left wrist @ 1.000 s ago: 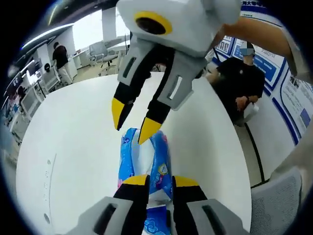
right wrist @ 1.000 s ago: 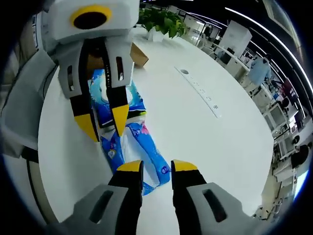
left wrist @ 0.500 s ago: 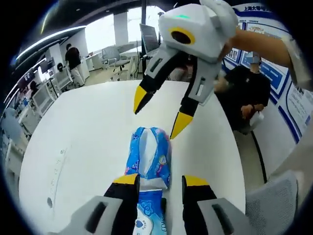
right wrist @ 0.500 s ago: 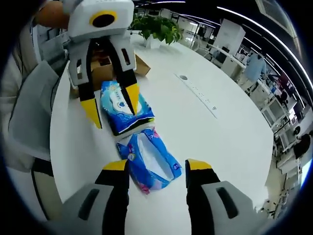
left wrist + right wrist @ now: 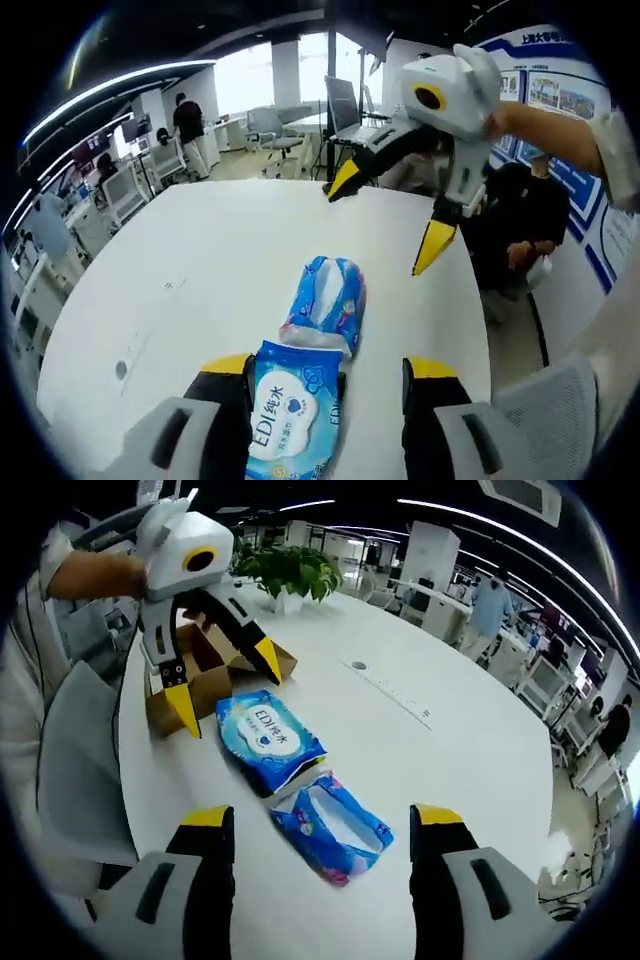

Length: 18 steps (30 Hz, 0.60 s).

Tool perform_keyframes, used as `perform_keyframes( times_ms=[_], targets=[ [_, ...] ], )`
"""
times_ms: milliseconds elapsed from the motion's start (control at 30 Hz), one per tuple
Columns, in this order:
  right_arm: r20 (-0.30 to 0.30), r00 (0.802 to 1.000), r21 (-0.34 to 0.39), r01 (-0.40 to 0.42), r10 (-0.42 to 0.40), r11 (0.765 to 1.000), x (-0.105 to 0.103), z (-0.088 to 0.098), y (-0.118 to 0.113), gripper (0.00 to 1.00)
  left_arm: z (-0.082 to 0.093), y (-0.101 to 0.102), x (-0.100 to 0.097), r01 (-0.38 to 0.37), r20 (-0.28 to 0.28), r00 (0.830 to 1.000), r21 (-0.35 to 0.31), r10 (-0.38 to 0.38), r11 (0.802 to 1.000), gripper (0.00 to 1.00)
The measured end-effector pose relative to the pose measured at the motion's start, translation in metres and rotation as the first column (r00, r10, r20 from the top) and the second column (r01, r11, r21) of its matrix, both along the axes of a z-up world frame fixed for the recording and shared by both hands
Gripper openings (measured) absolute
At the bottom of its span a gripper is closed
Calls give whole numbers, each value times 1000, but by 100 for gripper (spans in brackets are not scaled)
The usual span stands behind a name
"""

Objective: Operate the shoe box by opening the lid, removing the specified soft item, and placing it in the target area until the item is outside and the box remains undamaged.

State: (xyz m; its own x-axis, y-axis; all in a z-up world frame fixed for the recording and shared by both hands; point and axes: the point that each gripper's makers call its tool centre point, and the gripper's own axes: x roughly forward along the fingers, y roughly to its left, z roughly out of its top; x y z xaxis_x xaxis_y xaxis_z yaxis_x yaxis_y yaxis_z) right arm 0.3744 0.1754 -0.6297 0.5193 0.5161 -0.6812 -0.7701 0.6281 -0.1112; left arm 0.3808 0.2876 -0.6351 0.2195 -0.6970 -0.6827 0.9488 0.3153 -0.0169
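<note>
White table [image 5: 480,730]: wipes pack [image 5: 268,738] and tissue pack [image 5: 333,825] out beside shoe box [image 5: 205,670]; left gripper [image 5: 225,685], right gripper [image 5: 388,220] wide, empty; withdraw clear of flaps.

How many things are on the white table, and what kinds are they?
Blue soft packs: 2, wipes pack and tissue pack
Cardboard box: 1
Potted plant: 1
Total: 4

Left gripper view: looking down across white table [image 5: 200,260], facing the right gripper [image 5: 385,215].
Right gripper view: facing back, opposite way.
Shared: both seeing two wipe packs [image 5: 268,738] close up.
</note>
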Motion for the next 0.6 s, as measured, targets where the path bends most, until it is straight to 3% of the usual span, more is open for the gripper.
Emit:
perform_keyframes(
  times_ms=[433,600],
  targets=[
    [28,995,78,94,-97,992,-28,24,9,89,42,51,-13,-104,46,993,-105,109,989,77],
    [71,992,97,98,-106,990,-35,35,16,96,47,71,-21,-135,53,988,-120,142,984,82]
  ],
)
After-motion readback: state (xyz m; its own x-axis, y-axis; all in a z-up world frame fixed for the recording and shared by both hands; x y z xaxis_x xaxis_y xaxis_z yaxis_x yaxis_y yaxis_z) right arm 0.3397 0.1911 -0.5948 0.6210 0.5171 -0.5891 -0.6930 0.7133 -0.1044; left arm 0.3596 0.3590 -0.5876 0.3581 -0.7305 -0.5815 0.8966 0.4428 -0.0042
